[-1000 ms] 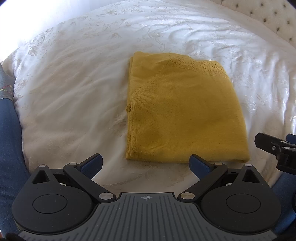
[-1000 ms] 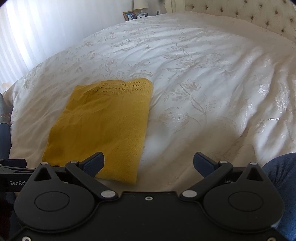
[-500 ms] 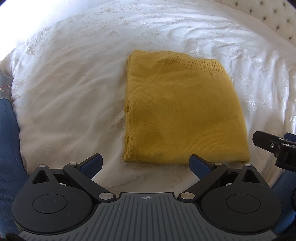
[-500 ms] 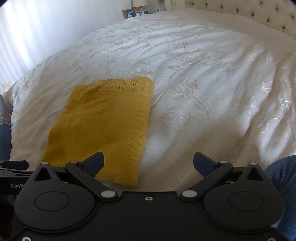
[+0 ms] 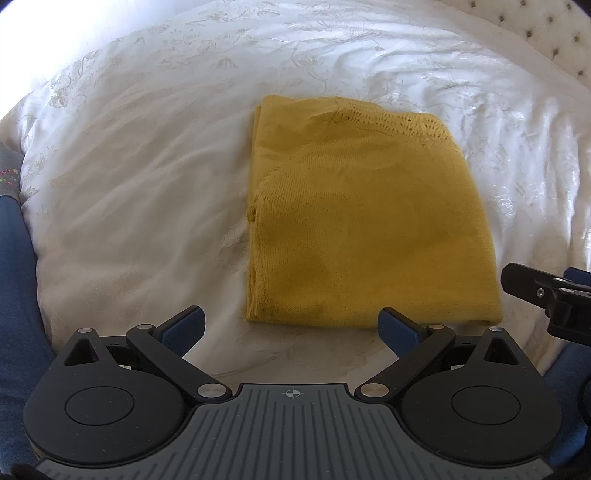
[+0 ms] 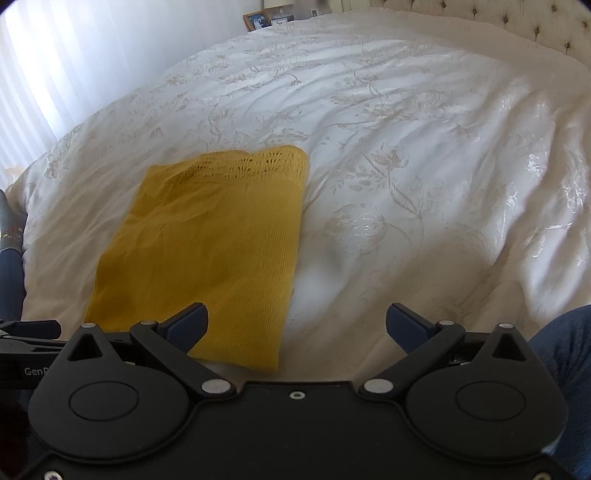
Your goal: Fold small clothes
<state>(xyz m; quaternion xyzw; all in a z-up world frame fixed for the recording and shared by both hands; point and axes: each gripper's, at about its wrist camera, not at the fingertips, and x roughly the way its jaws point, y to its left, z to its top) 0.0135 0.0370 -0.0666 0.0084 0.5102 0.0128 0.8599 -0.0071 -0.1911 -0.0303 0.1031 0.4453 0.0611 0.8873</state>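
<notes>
A mustard-yellow knitted garment (image 5: 362, 221) lies folded into a flat rectangle on the white bedspread (image 5: 140, 177), its lacy edge at the far end. My left gripper (image 5: 291, 328) hovers open just short of its near edge, nothing between the fingers. In the right wrist view the same garment (image 6: 210, 251) lies to the left, and my right gripper (image 6: 295, 325) is open above the bedspread (image 6: 424, 166) beside the garment's near right corner. The right gripper's body (image 5: 546, 299) shows at the right edge of the left wrist view.
A tufted cream headboard (image 6: 517, 22) runs along the far right. A nightstand with a framed picture (image 6: 256, 20) stands beyond the bed, near white curtains (image 6: 44, 74). The person's blue-clad legs (image 5: 18, 295) (image 6: 565, 354) flank the bed's near edge.
Both grippers have drawn back slightly toward the near edge of the bed. The garment lies as before, untouched.
</notes>
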